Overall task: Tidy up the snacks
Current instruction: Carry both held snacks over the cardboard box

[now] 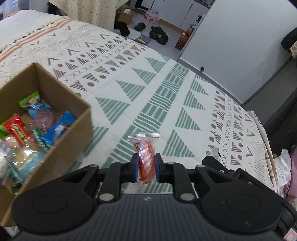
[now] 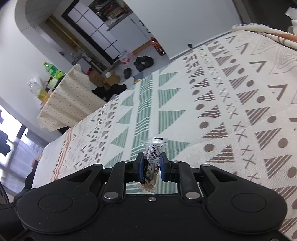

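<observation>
My left gripper (image 1: pixel 146 161) is shut on a clear-wrapped orange-red snack packet (image 1: pixel 145 148), held above the patterned bedspread (image 1: pixel 148 89). Left of it stands an open cardboard box (image 1: pixel 61 90) holding several snack packets in blue, green and red wrappers (image 1: pixel 37 126). The tip of the right gripper (image 1: pixel 213 157) shows at the right in the left wrist view, with a clear wrapper end above it. In the right wrist view my right gripper (image 2: pixel 151 163) is shut on a clear-wrapped brown snack (image 2: pixel 153 155) with a barcode, lifted over the bedspread (image 2: pixel 222 92).
The bedspread ends at the far side toward a floor with black shoes (image 1: pixel 158 34) and a small carton (image 1: pixel 126 15). A table with a dotted cloth (image 2: pixel 68 100) and bottles stands beyond the bed. Crumpled white plastic (image 1: pixel 282 166) lies at the bed's right edge.
</observation>
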Demonstrator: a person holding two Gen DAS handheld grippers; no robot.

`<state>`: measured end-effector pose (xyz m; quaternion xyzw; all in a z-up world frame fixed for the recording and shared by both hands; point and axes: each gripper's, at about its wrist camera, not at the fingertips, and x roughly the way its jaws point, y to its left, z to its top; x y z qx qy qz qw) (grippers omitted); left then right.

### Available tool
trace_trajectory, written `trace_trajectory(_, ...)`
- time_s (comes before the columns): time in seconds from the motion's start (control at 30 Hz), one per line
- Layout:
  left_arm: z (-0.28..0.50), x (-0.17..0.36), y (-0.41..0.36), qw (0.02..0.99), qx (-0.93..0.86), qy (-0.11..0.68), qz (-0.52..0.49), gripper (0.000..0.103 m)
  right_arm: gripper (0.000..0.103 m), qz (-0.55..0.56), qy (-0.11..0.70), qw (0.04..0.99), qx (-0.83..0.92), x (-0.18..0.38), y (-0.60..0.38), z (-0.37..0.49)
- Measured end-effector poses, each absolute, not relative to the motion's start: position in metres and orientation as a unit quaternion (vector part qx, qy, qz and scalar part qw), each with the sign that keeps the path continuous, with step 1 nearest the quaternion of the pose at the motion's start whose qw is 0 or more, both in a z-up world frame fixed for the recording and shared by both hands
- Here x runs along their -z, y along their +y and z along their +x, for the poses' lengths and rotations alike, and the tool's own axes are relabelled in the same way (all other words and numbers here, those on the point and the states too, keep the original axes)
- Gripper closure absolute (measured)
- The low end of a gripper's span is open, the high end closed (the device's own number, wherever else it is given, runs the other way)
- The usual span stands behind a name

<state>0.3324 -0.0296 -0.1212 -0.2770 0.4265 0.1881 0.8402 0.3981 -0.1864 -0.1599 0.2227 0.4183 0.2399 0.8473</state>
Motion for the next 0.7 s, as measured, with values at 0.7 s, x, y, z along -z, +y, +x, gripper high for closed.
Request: trace_trajectory(0.7,0.275,0.073,0.031,0.855,-0.222,0.388,-0.263,0.086,0.085,0.172,0.384,0.852,-0.312,0.119,-0.129,0.358)
